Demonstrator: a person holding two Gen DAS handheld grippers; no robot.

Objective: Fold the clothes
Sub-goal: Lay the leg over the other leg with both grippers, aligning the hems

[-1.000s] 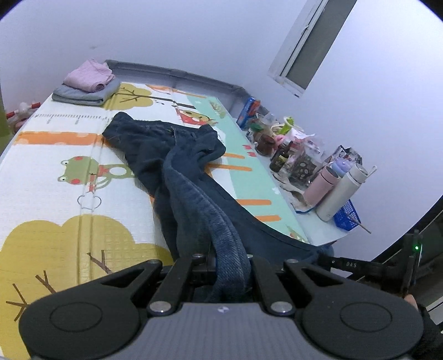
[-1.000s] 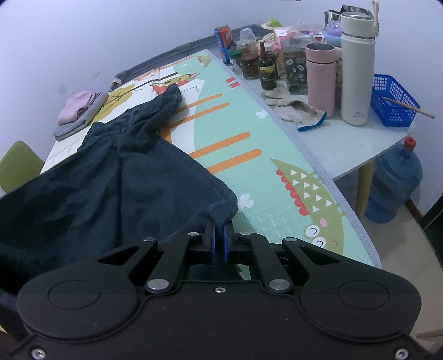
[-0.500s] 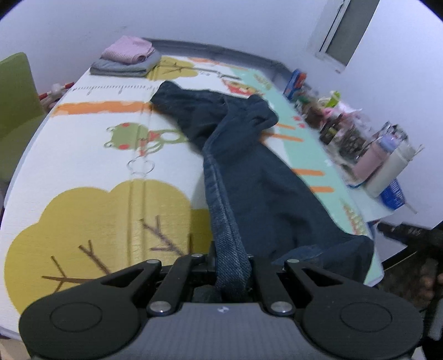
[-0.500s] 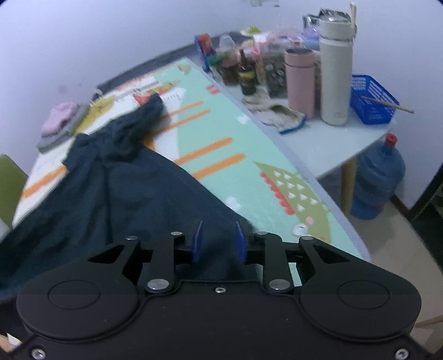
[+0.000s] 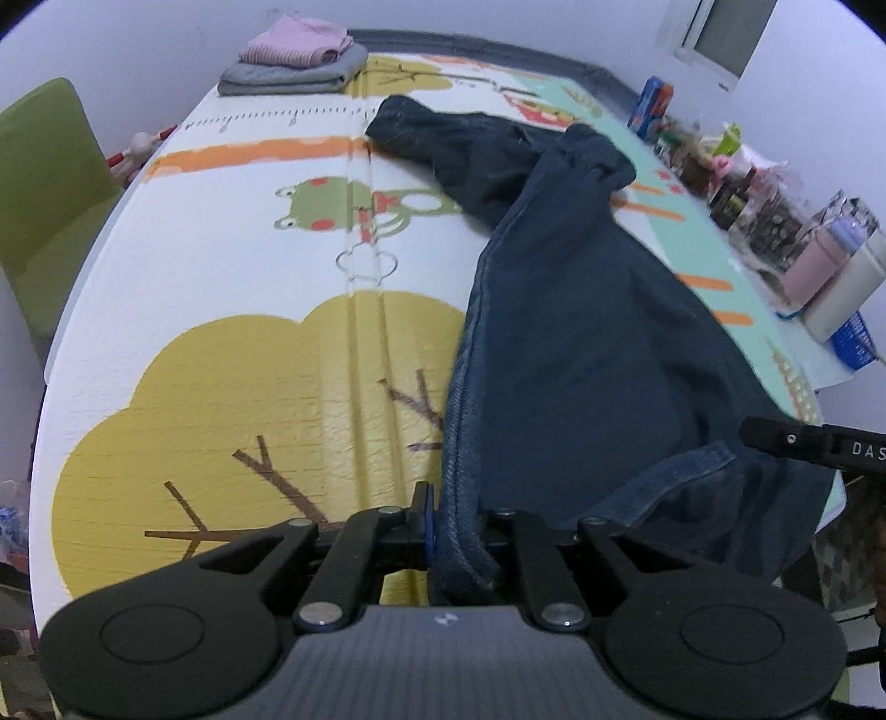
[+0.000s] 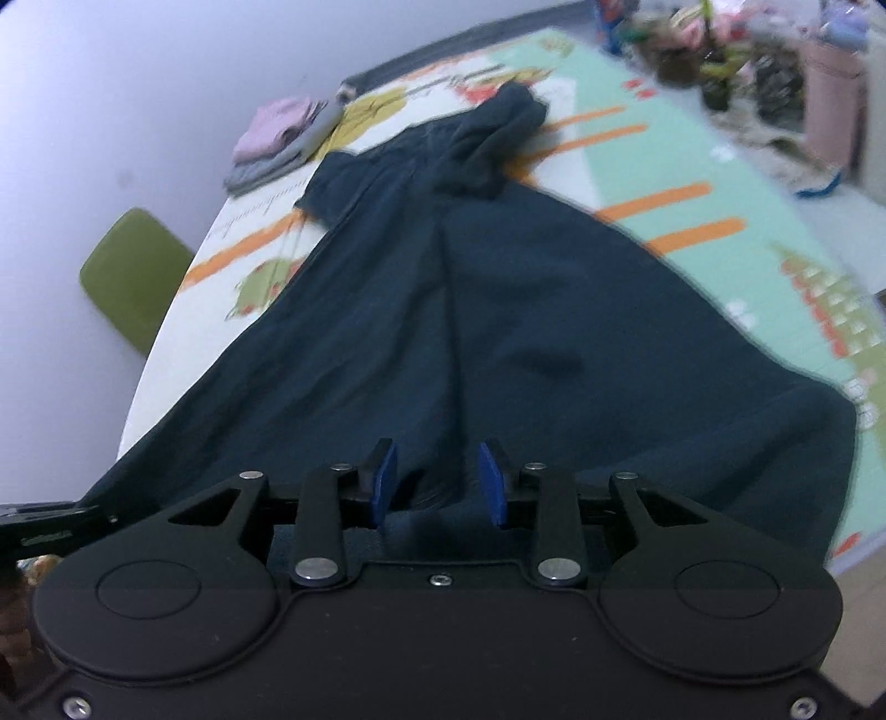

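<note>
1. Left gripper (image 5: 455,531): clamped on the thick stitched seam edge of the dark blue jeans (image 5: 576,332), at the near end of the table.
2. Right gripper (image 6: 437,484): blue pads (image 6: 383,487) spread apart, holding nothing, poised just over the denim (whether touching it, cannot tell).
3. Jeans: spread lengthwise along the cartoon play mat (image 5: 221,310), far end bunched near the orange stripes, near corner draped over the table edge.
4. At the far corner: folded pink garment (image 5: 299,44) stacked on folded grey garment (image 5: 288,80).
5. Along the right side: bottles, pink tumbler (image 5: 814,266), white flask (image 5: 847,293).
6. Off the left edge: green chair (image 5: 44,194).
</note>
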